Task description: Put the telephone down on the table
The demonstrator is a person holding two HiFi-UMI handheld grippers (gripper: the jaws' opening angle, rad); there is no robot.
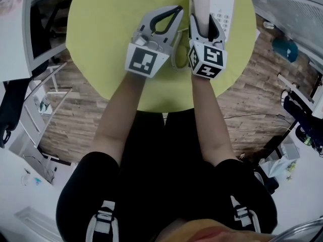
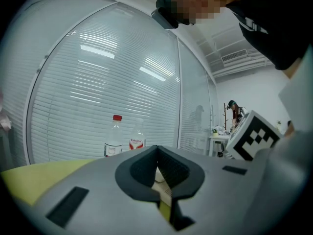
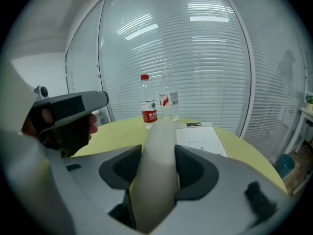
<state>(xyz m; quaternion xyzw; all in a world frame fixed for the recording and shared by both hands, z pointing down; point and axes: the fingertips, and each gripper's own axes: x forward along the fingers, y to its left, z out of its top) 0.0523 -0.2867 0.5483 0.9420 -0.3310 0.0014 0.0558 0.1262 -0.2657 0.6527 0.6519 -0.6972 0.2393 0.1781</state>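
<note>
A white telephone (image 1: 224, 11) with a keypad sits at the far right of the round yellow-green table (image 1: 111, 39). The right gripper (image 3: 158, 155) pinches its cream handset (image 3: 155, 190), which runs along the base's left side. The left gripper (image 2: 157, 148) is pressed together, empty. Two water bottles (image 3: 148, 106) stand before slatted blinds (image 3: 205, 58), and the floor (image 1: 75, 115) is wood.

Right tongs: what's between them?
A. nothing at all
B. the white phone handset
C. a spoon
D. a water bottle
B: in the right gripper view, the white phone handset runs straight between the pads of the right tongs, filling the gap from one side to the other.
</note>
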